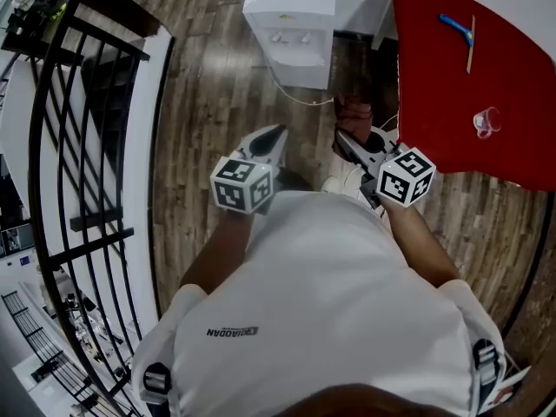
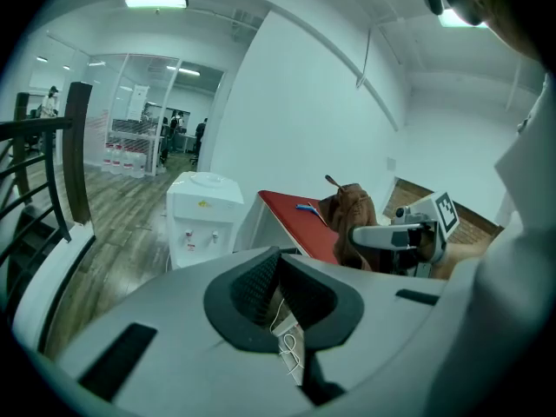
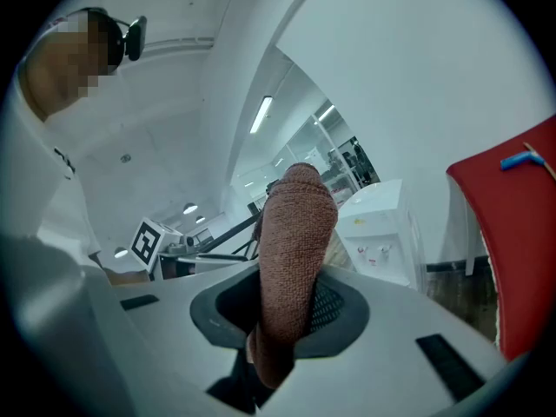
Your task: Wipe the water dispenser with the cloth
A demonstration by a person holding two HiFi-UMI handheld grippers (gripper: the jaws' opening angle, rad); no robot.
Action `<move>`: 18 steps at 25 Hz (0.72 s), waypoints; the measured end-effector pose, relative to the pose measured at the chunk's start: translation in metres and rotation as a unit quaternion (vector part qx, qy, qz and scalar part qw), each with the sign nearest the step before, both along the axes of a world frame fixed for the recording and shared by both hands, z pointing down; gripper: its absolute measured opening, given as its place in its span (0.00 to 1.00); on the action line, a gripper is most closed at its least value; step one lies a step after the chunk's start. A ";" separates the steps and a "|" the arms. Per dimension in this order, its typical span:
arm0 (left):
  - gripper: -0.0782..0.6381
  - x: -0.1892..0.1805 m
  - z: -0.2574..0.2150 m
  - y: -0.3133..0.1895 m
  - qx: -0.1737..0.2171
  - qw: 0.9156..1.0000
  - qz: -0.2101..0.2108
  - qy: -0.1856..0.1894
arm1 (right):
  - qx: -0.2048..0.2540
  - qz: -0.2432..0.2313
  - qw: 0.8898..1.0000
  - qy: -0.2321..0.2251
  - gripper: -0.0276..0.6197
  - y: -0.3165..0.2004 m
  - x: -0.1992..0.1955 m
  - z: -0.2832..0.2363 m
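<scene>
Water dispenser (image 1: 291, 24) is stood on the wooden floor (image 1: 217, 102) ahead, just beside the red bench (image 1: 486, 85) and well apart from both tools, so no wiping contact is made yet. A brown cloth (image 3: 295, 224) is clamped in the right tool (image 3: 291, 298), gripped at its lower part, with most of it sticking up past the tips as a thick fold. The left tool (image 2: 280, 263) is closed with nothing held.

Risks, as judged:
- The cloth may be dragged out of the jaws if it is pressed hard or snagged on the taps (image 2: 188, 234), since the grip is taken low on the bundle.
- The taps could be pushed and water let out if the front is wiped carelessly.
- The white cord (image 1: 300, 101) lying at the foot of the unit could be caught by a foot on approach.
- The unit might be shoved if it is not steadied with the empty left tool.
- The bench edge could be knocked by the right tool — it is close to the unit's side.

Look of the unit: white, boxy, no bottle fitted, round recess on top. Two small taps are set on the front, with a small yellow mark (image 2: 203, 204) above them. The surface reads clean — dirt cannot be made out at this range.
</scene>
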State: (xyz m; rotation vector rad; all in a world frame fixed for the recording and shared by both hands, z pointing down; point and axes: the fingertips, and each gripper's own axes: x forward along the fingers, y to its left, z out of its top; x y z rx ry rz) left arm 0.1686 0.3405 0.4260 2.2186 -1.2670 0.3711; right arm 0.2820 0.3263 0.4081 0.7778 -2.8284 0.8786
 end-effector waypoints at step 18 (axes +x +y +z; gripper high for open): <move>0.11 -0.047 -0.003 -0.170 0.031 0.992 0.120 -0.030 | 0.030 0.060 0.988 0.142 0.15 -0.140 -0.047 0.026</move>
